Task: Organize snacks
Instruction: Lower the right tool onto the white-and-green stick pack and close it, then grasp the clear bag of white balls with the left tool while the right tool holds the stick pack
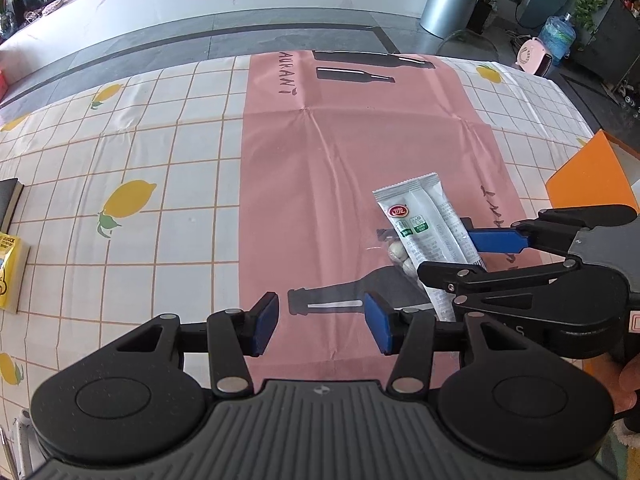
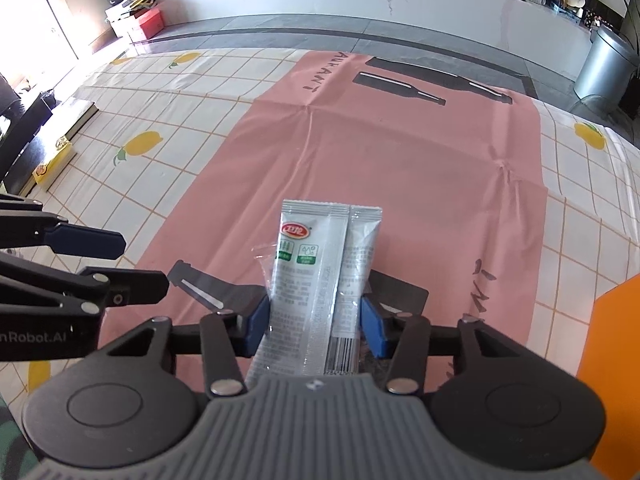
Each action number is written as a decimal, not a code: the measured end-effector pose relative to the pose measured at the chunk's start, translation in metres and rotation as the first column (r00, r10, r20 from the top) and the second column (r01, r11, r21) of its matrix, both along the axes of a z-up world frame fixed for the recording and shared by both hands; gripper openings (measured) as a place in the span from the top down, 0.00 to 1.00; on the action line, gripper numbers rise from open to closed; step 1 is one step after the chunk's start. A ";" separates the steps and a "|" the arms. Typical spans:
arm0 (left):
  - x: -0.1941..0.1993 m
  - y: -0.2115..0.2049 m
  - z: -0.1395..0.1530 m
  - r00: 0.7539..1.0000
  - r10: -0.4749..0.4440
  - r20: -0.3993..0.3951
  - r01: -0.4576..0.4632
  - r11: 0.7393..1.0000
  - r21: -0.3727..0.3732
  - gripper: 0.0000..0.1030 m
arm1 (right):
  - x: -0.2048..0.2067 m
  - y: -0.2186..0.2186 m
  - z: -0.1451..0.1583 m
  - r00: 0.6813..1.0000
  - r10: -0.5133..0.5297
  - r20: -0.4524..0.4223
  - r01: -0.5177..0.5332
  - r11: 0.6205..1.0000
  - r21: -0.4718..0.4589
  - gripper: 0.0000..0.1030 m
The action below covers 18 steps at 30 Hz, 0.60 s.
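- Silver-grey foil identifies the snack packet [image 1: 424,232] in the left wrist view; it is seen right of centre, raised above the pink mat [image 1: 340,152], with a red logo near its far end.
- A clear wrapper [image 1: 396,254] holding pale round pieces is seen against the packet's left side.
- The packet is pinched by the right gripper [image 1: 466,258], which enters from the right edge; one blue pad [image 1: 500,239] is pressed against the packet's far face.
- The left gripper [image 1: 322,322] is held low in the foreground with its jaws spread and nothing between the blue pads; a printed black bottle shape on the mat is seen through the gap.
- A yellow box [image 1: 10,272] is seen at the left edge on the lemon-print tablecloth [image 1: 140,152], and an orange box [image 1: 592,176] at the right edge.
- In the right wrist view, the snack packet [image 2: 320,280] is clamped between the two blue pads of the right gripper [image 2: 316,326], standing lengthwise along the fingers with its sealed end pointing away over the pink mat [image 2: 400,160].
- The clear wrapper [image 2: 266,262] is seen protruding at the packet's left edge.
- The left gripper [image 2: 142,262] is seen at the left edge, jaws parted, near the packet but apart from it.
- The orange box [image 2: 616,352] is seen at the right edge.
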<state>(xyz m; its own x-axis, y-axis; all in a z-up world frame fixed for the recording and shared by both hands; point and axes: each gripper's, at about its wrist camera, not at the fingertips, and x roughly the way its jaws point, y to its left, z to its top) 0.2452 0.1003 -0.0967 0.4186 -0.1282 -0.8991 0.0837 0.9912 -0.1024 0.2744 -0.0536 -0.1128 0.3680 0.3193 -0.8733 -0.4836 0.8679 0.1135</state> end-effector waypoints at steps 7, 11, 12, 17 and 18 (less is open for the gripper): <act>0.002 -0.020 0.004 1.000 -0.022 0.022 0.023 0.998 -0.066 0.43 | -0.002 -0.026 0.019 0.999 0.002 0.048 0.001 0.998 -0.065 0.56; 0.010 -0.036 -0.003 1.000 0.019 0.001 -0.018 0.989 -0.148 0.35 | 0.008 -0.049 0.016 0.999 -0.042 0.030 0.045 0.993 -0.105 0.56; 0.013 -0.040 -0.006 0.999 0.040 -0.012 -0.041 0.985 -0.167 0.32 | 0.011 -0.054 0.014 0.998 -0.051 0.024 0.053 0.993 -0.107 0.56; 0.029 -0.053 -0.024 0.980 0.174 -0.097 -0.191 0.960 -0.205 0.32 | 0.019 -0.063 0.008 0.998 -0.058 0.032 0.062 0.989 -0.138 0.56; 0.032 -0.054 -0.028 0.972 0.204 -0.113 -0.224 0.951 -0.213 0.32 | 0.020 -0.063 0.007 0.998 -0.051 0.028 0.055 0.987 -0.150 0.56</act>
<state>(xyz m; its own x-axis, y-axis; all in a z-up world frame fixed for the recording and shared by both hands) 0.2769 0.0462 -0.1243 0.3779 -0.2460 -0.8926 -0.1471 0.9359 -0.3202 0.2941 -0.1167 -0.1062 0.4024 0.1639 -0.9007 -0.4374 0.8987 -0.0319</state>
